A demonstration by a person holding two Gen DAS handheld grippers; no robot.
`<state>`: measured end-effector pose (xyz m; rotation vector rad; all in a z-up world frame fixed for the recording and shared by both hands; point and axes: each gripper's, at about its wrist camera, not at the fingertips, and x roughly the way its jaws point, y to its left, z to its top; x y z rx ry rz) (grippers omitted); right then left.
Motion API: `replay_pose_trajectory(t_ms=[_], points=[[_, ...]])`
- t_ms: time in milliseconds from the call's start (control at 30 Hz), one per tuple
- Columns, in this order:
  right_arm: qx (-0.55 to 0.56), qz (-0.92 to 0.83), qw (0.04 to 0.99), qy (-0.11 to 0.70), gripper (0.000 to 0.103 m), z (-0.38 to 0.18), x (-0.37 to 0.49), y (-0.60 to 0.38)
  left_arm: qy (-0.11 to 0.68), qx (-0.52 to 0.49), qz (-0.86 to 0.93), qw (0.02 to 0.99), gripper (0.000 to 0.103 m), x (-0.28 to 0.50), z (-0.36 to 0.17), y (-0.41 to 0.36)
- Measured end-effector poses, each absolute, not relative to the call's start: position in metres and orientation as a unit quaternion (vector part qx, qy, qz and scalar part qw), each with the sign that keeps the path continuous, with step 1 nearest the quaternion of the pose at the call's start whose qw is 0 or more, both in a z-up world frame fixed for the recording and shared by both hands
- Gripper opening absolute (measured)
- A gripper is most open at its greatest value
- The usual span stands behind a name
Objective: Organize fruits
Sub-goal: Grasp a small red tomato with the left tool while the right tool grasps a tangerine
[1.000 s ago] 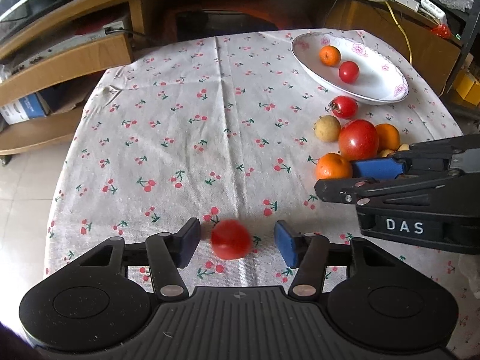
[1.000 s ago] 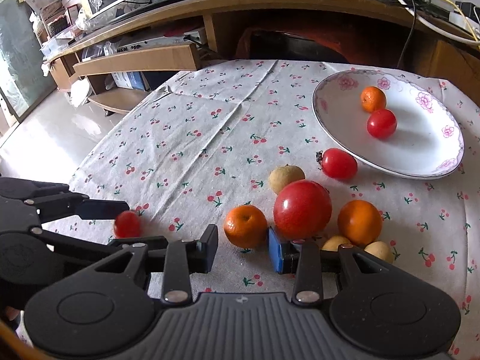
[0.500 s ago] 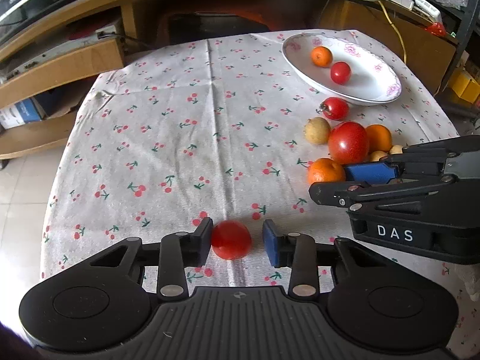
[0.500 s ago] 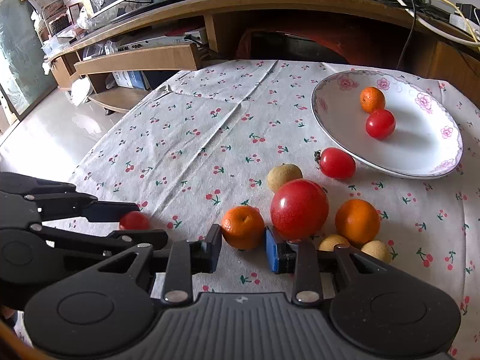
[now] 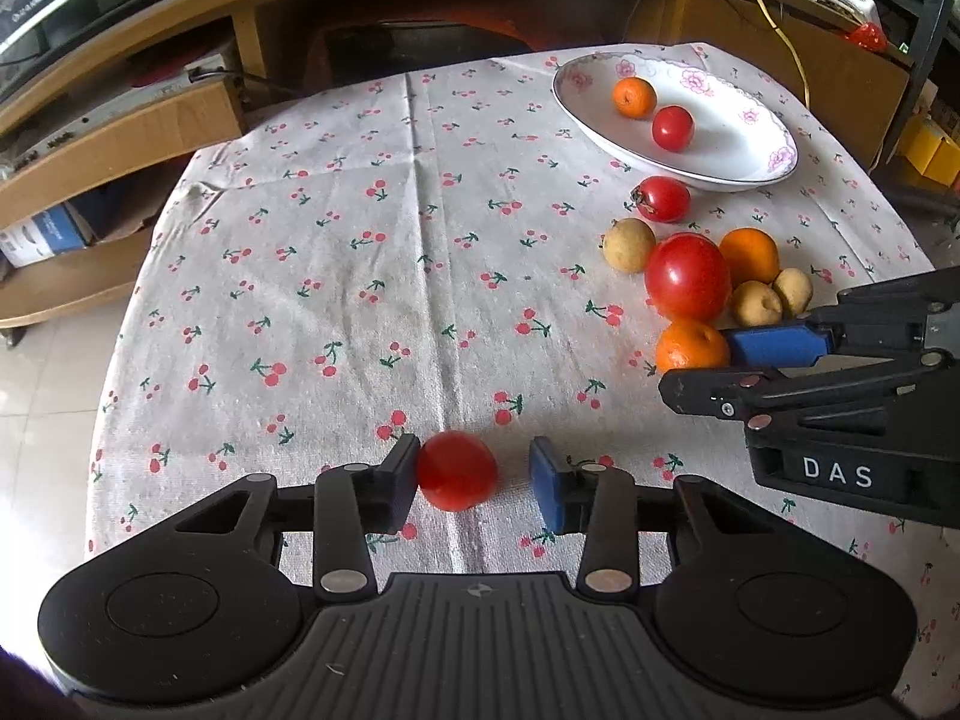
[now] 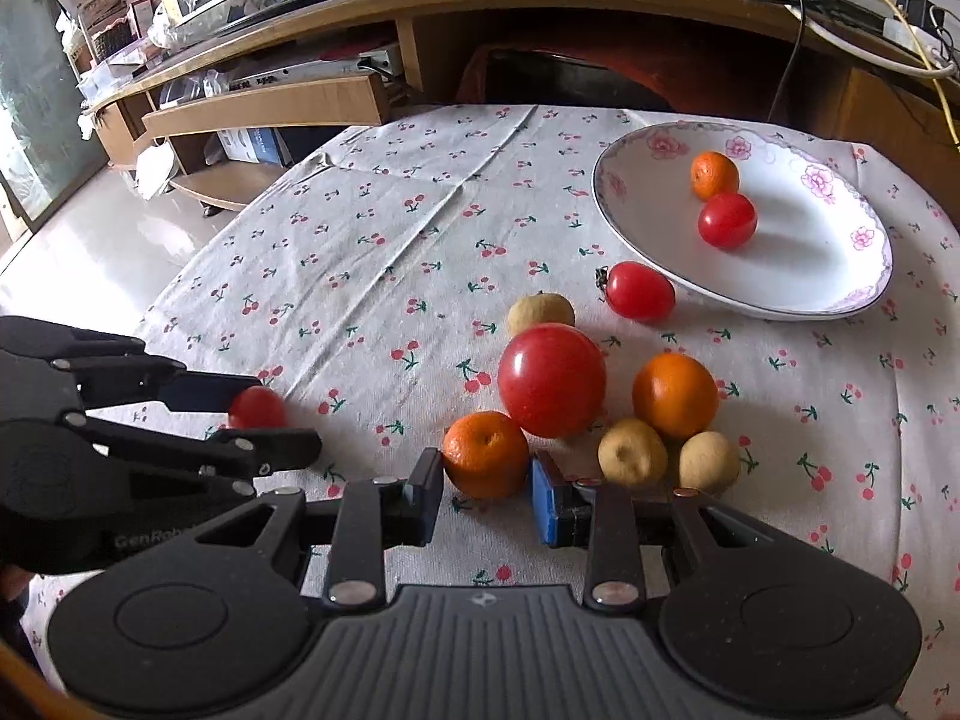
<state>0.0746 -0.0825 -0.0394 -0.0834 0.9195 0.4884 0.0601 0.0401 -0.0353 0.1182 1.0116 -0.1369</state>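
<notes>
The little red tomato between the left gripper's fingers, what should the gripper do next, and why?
Probably close the last bit. The small tomato sits on the tablecloth between the fingers of the left gripper: one finger seems to touch it, while the blue pad on the other side still shows a gap. Once it is held, it could go to the plate.

A worktop [image 5: 336, 252] under a cherry-print cloth carries a white flowered dish [image 5: 738, 171] at far right. Near it lie a small tomato [image 5: 662, 198], a large tomato [image 5: 687, 276], two oranges [image 5: 691, 346] and pale round fruits [image 5: 628, 245]. A lone red tomato [image 5: 457, 470] sits at the near edge.
</notes>
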Motion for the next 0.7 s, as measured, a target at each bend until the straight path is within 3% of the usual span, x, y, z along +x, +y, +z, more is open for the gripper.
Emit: replay_pose_trajectory(t_ms=[267,700], points=[[-0.031,0.234,0.867,0.439,0.031,-0.0407,0.0782,-0.0831,0.483,0.055,-0.063,0.872,0.035,0.0609,-0.0318,0.0388],[-0.045,0.234,0.866,0.439,0.031,-0.0389,0.0752,-0.0806,0.488,0.064,-0.069,0.868,0.039,0.0593,-0.0347,0.0353]])
